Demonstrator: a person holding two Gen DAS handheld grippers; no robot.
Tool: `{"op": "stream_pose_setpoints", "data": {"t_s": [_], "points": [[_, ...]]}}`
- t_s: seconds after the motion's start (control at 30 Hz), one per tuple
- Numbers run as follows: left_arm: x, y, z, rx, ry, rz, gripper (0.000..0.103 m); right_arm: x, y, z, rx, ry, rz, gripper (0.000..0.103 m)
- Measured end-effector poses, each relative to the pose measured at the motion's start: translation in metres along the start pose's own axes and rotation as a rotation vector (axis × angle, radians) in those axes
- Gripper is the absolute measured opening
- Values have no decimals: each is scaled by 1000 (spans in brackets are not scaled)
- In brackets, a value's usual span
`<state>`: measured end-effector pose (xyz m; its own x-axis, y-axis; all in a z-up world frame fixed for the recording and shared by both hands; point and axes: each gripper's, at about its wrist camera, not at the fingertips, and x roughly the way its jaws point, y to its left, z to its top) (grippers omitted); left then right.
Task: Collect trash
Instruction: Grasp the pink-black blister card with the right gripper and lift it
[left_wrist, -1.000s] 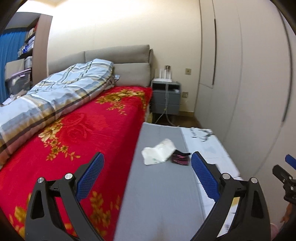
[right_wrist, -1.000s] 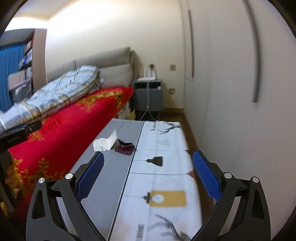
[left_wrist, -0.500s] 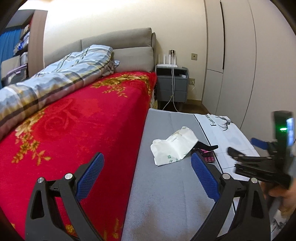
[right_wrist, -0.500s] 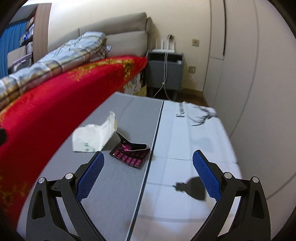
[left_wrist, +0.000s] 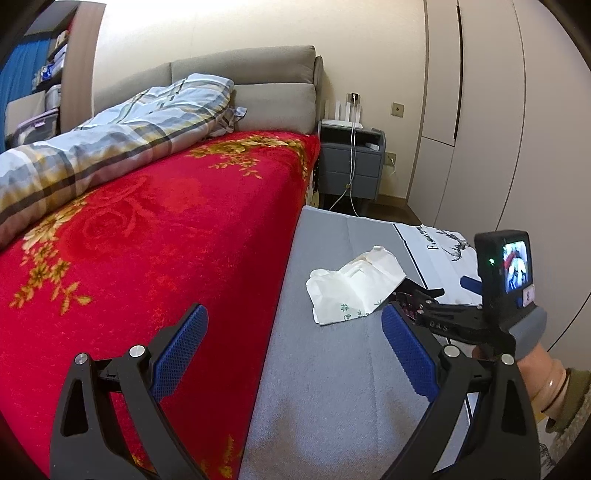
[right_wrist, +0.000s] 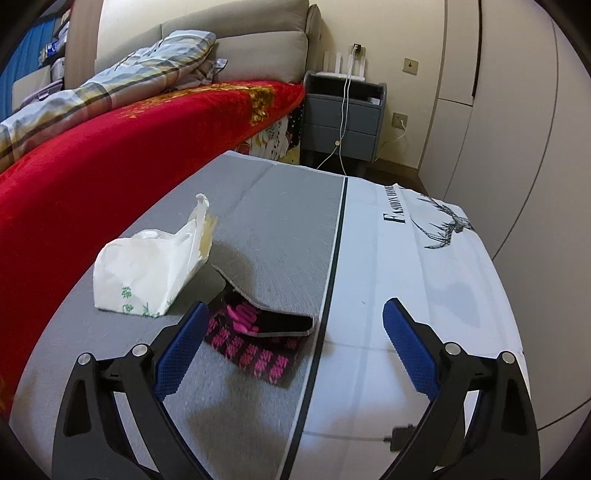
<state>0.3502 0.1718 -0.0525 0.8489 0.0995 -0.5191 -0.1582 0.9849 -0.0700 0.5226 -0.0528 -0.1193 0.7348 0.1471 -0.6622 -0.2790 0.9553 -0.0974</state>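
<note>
A crumpled white paper wrapper with green print (left_wrist: 354, 286) (right_wrist: 151, 267) lies on the grey part of a mat (left_wrist: 332, 387) (right_wrist: 284, 218) beside the bed. Just right of it lies an opened black and pink foil wrapper (right_wrist: 255, 339), mostly hidden in the left wrist view. My left gripper (left_wrist: 291, 347) is open and empty, short of the white wrapper. My right gripper (right_wrist: 291, 345) is open and empty, low over the mat, its left finger at the pink wrapper's edge. The right gripper also shows from the side in the left wrist view (left_wrist: 436, 295).
A bed with a red floral blanket (left_wrist: 155, 236) (right_wrist: 92, 155) and a plaid quilt (left_wrist: 110, 136) runs along the left. A grey nightstand (left_wrist: 351, 162) (right_wrist: 343, 122) with cables stands at the far wall. White wardrobe doors (left_wrist: 480, 110) line the right.
Both grippers have moved forward and down toward the two wrappers. The right gripper has come in close to the pink wrapper and now shows large in the left wrist view.
</note>
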Motion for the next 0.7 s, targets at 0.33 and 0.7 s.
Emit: {"op": "stream_pose_setpoints", "data": {"t_s": [0.33,0.7], "points": [[2,0,-2,3,-5,6,92,6,4,-3,-14,51,44,13],[1,-11,0,30,-33,-2,92,-93,-45,-21,116,-46,68,5]]}}
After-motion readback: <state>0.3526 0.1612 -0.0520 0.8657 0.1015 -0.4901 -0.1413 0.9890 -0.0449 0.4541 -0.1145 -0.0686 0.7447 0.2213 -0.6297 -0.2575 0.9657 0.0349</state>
